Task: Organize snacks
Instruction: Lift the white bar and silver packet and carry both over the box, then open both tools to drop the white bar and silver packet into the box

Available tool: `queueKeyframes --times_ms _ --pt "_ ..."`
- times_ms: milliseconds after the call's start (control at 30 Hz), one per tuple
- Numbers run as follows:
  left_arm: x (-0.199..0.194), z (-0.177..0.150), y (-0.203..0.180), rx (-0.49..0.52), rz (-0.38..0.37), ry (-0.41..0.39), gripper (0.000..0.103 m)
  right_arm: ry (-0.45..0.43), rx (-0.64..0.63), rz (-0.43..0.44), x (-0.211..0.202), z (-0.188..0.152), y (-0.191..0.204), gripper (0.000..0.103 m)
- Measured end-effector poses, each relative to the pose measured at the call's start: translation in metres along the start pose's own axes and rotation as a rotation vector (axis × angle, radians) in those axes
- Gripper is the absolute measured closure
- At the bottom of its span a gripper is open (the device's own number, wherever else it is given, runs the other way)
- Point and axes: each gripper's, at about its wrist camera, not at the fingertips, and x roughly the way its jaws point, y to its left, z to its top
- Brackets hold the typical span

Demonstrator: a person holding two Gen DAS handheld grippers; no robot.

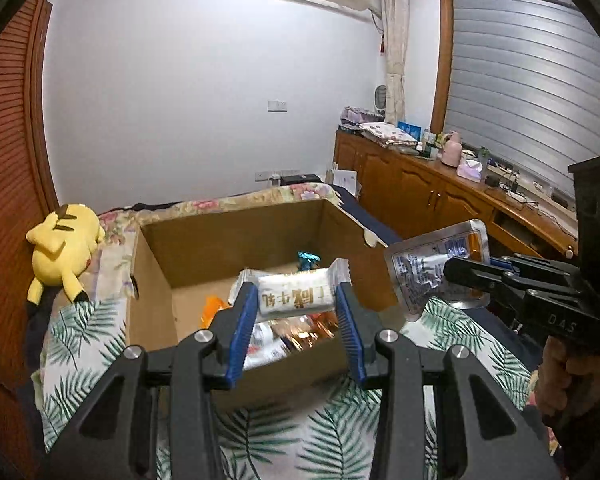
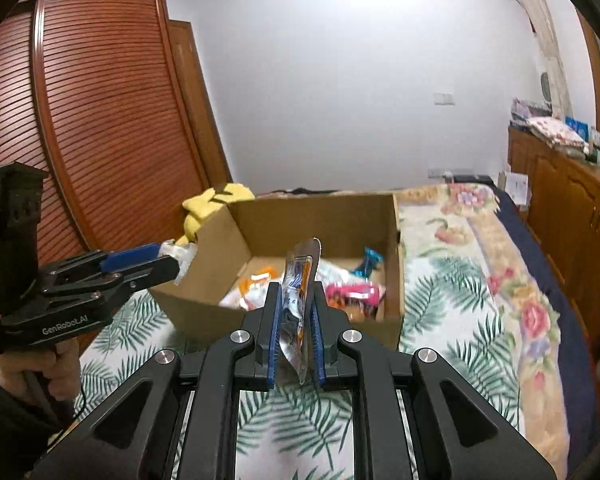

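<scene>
**Two snacks clamped, one cardboard box below**

Two hand-held grippers, one snack each. Left hand-held gripper clamped on one white wrapped bar, gold characters printed on it, upside down and not readable; bar crosswise between the blue pads, above the open cardboard box. Right hand-held gripper clamped on one silver foil pouch with blue and orange print, standing edge-on between the pads; box at 12 o'clock beyond it. "GenRobot.AI" on the left body, "DAS" on the right. Several loose packets inside the box, pink packet and teal wrapper among them. One yellow Pikachu plush at 9 o'clock of the box, all on the bed.
</scene>
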Motion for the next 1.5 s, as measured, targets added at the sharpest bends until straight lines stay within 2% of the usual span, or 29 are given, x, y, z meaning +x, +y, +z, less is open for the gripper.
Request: queueKeyframes --times_ms 267,700,1167,1367,1500 --pt "0.039 0.006 0.021 0.004 0.032 0.028 0.064 0.011 -0.04 0.002 0.034 0.017 0.002 0.092" --pt "0.081 -0.008 0.039 -0.017 0.041 0.096 0.064 0.082 -0.032 0.015 0.09 0.011 0.0 0.092" --pt "0.088 -0.013 0.041 -0.024 0.05 0.116 0.063 0.175 -0.028 0.012 0.131 -0.008 0.002 0.091" --pt "0.077 -0.012 0.038 -0.024 0.058 0.104 0.06 0.186 -0.022 0.022 0.131 -0.009 0.006 0.08" --pt "0.066 -0.013 0.033 -0.017 0.071 0.1 0.059 0.182 -0.025 0.015 0.124 -0.009 0.011 0.078"
